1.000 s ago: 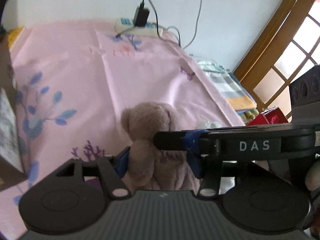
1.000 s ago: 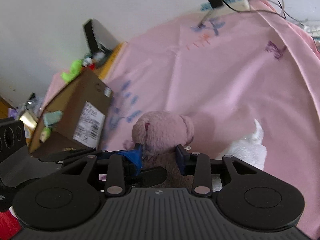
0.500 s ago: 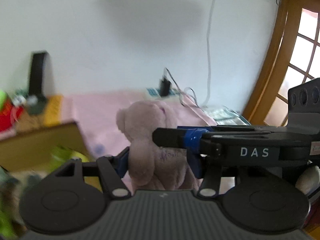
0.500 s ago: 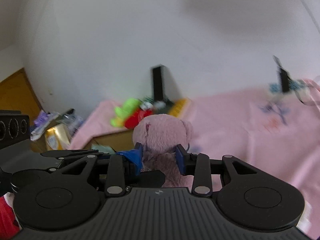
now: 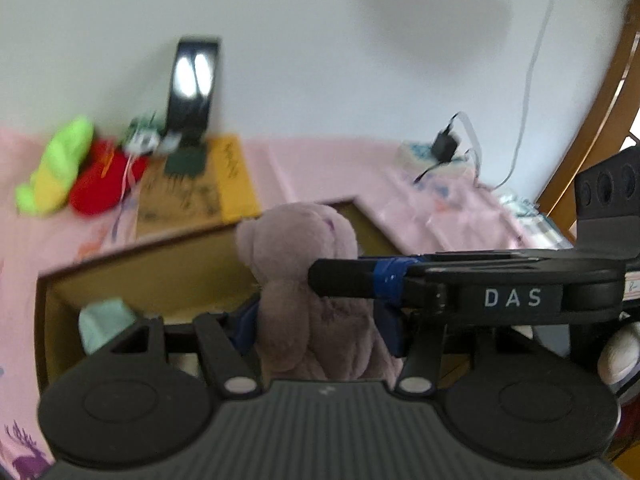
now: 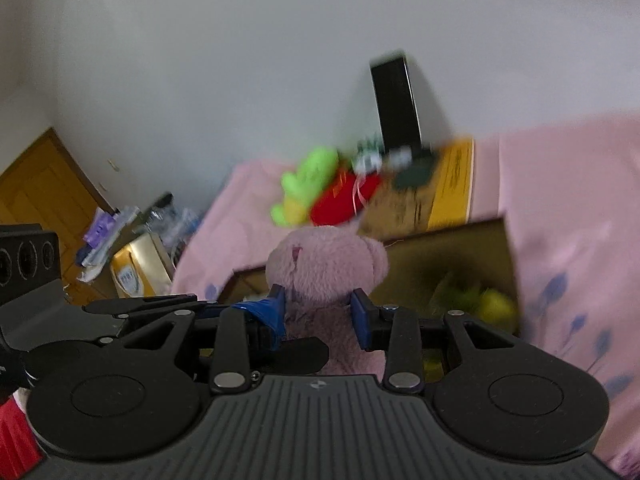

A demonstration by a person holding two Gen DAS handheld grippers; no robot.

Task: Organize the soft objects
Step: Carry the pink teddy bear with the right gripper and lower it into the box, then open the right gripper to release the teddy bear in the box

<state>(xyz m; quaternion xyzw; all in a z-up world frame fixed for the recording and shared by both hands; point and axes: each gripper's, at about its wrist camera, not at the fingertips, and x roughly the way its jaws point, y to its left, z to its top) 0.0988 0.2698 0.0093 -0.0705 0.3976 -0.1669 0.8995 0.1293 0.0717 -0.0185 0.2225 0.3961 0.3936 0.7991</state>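
A pink teddy bear [image 5: 296, 248] is held off the bed by both grippers at once. My left gripper [image 5: 316, 330] is shut on its body, blue pads pressing its sides. My right gripper [image 6: 320, 312] is shut on the bear's neck, just under the head [image 6: 324, 264]. One of the right gripper's fingers [image 5: 344, 280] crosses in front of the bear in the left wrist view. Behind and below the bear is an open cardboard box [image 5: 160, 276], also seen in the right wrist view [image 6: 440, 248]. The picture is blurred by motion.
A mint soft thing [image 5: 104, 320] and yellow-green things [image 6: 480, 300] lie in the box. A green plush [image 5: 60, 164] and a red plush [image 5: 104, 180] sit on the pink sheet [image 5: 328, 164] by the wall, near a black stand [image 5: 194, 80]. A power strip [image 5: 436, 152] lies at the right.
Both grippers have lifted the teddy bear off the pink sheet and swung it toward the open box. The wall, plush toys and box have come into view. Both grips are unchanged.
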